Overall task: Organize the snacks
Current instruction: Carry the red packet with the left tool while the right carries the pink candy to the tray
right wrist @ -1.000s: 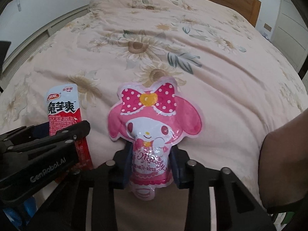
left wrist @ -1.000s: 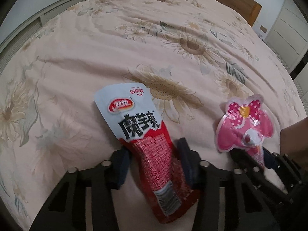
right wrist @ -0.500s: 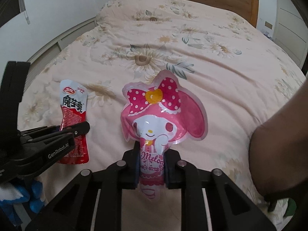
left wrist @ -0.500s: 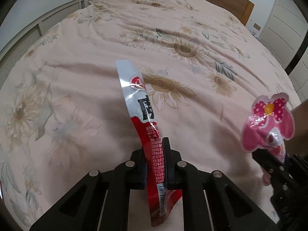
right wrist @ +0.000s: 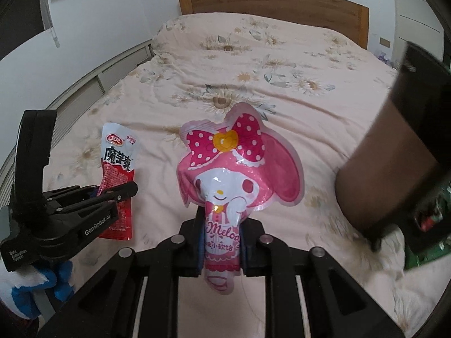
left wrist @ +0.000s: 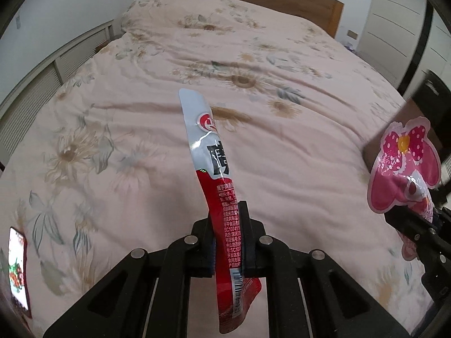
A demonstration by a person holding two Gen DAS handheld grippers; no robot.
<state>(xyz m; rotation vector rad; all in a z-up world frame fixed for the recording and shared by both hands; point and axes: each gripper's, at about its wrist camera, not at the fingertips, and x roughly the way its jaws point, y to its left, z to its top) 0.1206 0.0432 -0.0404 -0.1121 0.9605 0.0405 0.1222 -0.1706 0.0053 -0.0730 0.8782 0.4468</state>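
My left gripper (left wrist: 227,235) is shut on a red and white snack sachet (left wrist: 217,174), which stands edge-on and lifted above the floral bedspread (left wrist: 141,112). My right gripper (right wrist: 221,242) is shut on the lower part of a pink cartoon-rabbit candy pouch (right wrist: 239,169), also held up off the bed. In the right wrist view the left gripper (right wrist: 112,194) and its sachet (right wrist: 118,163) appear at the left. The left wrist view shows the pink pouch (left wrist: 406,169) at the right edge in the right gripper (left wrist: 422,222).
A wooden headboard (right wrist: 273,5) closes the far end of the bed. A dark upright object (right wrist: 394,163) stands close at the right. Another snack packet (left wrist: 18,264) lies at the left edge of the bed. White cabinets (left wrist: 400,22) stand at the far right.
Both grippers went from open around their packets lying on the bed to shut on them. Both packets have been lifted off the bedspread, and the sachet has turned edge-on.
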